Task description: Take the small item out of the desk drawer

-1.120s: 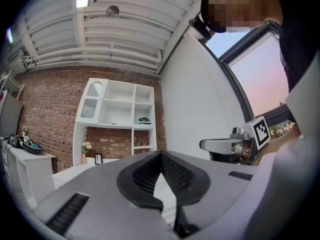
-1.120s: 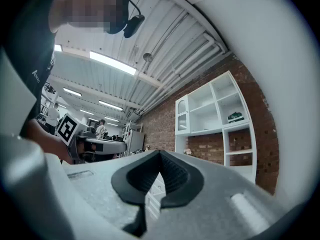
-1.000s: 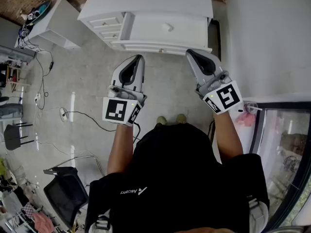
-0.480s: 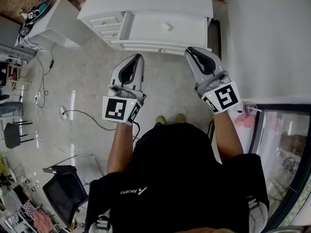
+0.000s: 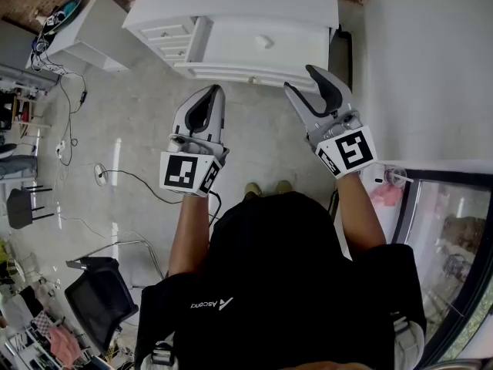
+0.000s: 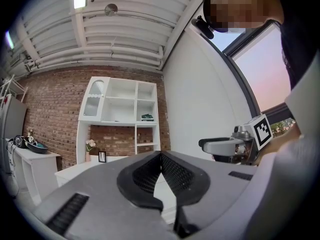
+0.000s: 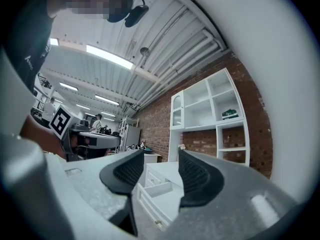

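**Grippers short of desk**

Head view: left hand-held gripper (image 5: 219,91) pressed together, right hand-held gripper (image 5: 300,79) opening, both empty, facing desk (image 5: 239,2).
Left gripper view: shelf unit (image 6: 122,114) beyond.
Right gripper view: open drawer (image 7: 159,186) framed between jaws, well apart; small item unseen.

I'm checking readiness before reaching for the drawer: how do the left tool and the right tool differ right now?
The left tool has its jaws pressed together, while the right tool has its jaws apart and opening. In the head view the right tool's tips come nearer the front edge of the white desk than the left tool's do. Both are empty, and both point toward the desk.
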`<act>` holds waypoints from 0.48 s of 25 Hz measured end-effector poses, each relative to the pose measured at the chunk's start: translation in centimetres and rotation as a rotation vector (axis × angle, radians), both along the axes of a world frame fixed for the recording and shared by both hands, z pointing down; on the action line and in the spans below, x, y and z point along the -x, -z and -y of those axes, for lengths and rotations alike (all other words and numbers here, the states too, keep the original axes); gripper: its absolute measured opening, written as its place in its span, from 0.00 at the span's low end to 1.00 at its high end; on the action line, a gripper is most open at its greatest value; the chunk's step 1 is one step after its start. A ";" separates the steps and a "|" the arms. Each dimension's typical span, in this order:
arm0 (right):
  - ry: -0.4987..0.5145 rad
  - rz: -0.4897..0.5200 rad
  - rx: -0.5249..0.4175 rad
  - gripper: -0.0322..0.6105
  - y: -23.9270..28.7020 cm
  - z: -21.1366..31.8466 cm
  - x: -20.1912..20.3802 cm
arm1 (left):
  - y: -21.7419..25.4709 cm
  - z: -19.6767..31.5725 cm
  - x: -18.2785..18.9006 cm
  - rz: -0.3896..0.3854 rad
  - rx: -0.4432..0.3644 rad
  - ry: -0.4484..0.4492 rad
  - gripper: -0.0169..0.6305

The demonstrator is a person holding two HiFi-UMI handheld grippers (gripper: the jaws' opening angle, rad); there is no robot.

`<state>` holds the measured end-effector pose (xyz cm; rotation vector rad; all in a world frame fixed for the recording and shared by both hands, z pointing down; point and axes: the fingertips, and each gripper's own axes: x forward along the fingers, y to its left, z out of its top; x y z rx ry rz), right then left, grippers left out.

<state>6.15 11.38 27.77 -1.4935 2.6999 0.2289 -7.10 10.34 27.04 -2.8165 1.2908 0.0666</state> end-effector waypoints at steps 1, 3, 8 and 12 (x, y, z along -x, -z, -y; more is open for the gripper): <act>0.003 -0.003 0.009 0.37 -0.2 0.2 -0.2 | 0.0 0.2 -0.1 0.000 0.000 0.007 0.02; 0.010 -0.012 0.027 0.38 -0.8 0.9 -0.6 | -0.1 0.8 -0.4 0.001 -0.002 0.024 0.02; 0.021 -0.035 0.066 0.38 -2.5 2.5 -1.8 | -1.1 2.1 -0.8 -0.007 -0.006 0.074 0.02; 0.018 -0.050 0.092 0.38 -3.3 4.4 -2.5 | -1.6 3.2 -0.7 -0.004 -0.010 0.095 0.02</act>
